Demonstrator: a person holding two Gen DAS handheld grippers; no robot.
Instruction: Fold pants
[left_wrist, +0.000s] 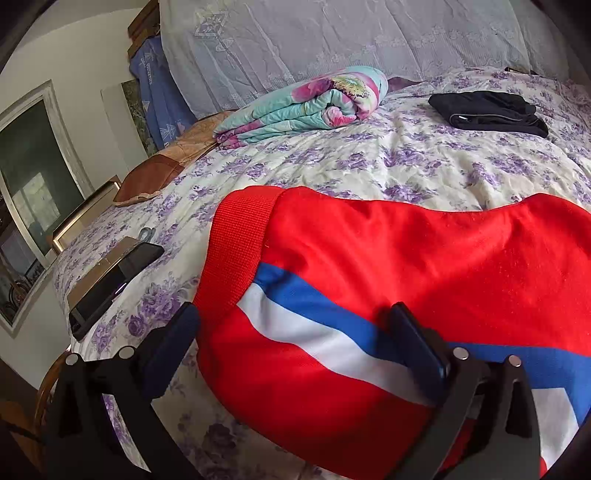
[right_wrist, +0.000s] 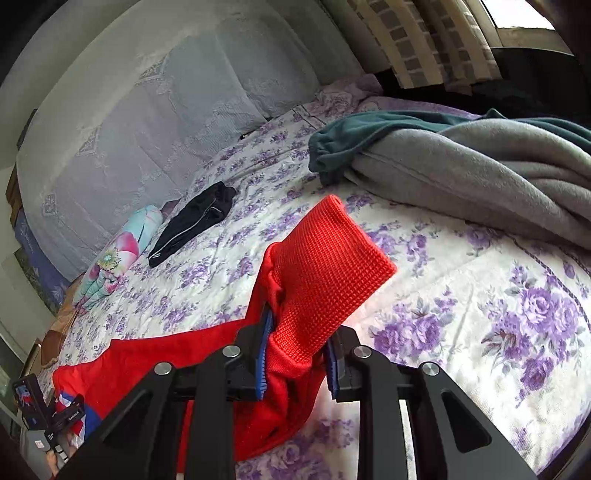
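Note:
Red pants with a blue and white stripe lie on the flowered bed sheet. My left gripper is open, its fingers wide apart over the pants' ribbed end; the right finger rests on the stripe. In the right wrist view my right gripper is shut on the pants' red ribbed cuff, which stands up between the blue pads. The rest of the pants trails off to the left.
A folded black garment and a rolled flowered quilt lie farther up the bed. A grey blanket on a green garment lies at the right. A dark flat box sits at the bed's left edge.

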